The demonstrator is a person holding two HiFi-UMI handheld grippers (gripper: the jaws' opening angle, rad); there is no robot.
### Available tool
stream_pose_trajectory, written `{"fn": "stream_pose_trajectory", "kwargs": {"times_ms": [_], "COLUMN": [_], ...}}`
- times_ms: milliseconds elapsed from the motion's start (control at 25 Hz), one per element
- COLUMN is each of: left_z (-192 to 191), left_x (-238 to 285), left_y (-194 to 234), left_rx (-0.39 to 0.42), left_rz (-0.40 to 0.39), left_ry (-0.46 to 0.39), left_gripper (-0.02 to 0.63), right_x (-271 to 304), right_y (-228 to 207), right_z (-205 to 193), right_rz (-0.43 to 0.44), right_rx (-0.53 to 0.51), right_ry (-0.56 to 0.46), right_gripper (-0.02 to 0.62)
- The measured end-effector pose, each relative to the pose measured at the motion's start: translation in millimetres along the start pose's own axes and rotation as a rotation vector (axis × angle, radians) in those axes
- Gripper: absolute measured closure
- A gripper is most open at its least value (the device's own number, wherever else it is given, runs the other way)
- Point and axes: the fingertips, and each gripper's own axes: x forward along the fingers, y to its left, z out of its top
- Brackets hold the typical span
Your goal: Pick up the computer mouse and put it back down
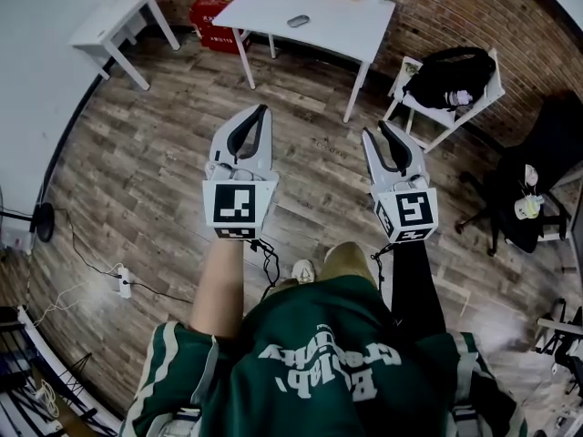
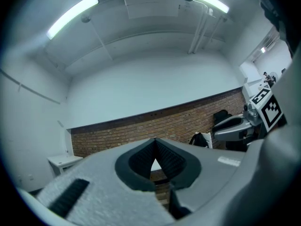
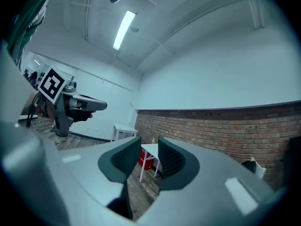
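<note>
The small dark oval computer mouse [image 1: 298,21] lies on the white rectangular desk [image 1: 351,27] at the frame's top centre, well apart from both claws. My left claw [image 1: 262,109] has its ribbed dark pads [image 2: 141,161] together on nothing, while my right claw [image 1: 375,128] stands slightly apart and empty. I can't read the upside-down white lettering on the green jersey [image 1: 319,362].

red crate [image 1: 208,21] | black bag [image 1: 448,71] on white chair [image 1: 444,118] | power strip [image 1: 124,283]
</note>
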Motion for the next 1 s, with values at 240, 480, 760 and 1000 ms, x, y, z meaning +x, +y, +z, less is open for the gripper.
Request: {"fn": "stream_pose_trajectory", "kwargs": {"times_ms": [240, 480, 760, 1000], "left_z": [-6, -12, -25, -31], "left_x": [12, 40, 102, 174], "left_y": [-1, 11, 33, 54], "left_rx": [-0.015, -0.013, -0.007, 0.004], "left_rz": [-0.002, 0.015, 0.036, 0.062], "left_ry": [0.007, 0.017, 0.034, 0.045], "left_gripper": [0.598, 0.598, 0.600, 0.598], "right_x": [8, 39, 100, 167], "right_y": [-9, -23, -59, -108], "right_z": [-4, -9, -24, -26], "right_rz": [-0.004, 0.013, 0.038, 0.058], "right_rx": [0.012, 0.023, 0.024, 0.032], "right_ry": [-0.002, -0.009, -0.007, -0.024], "right_gripper": [0.466, 0.466, 0.466, 0.461]}}
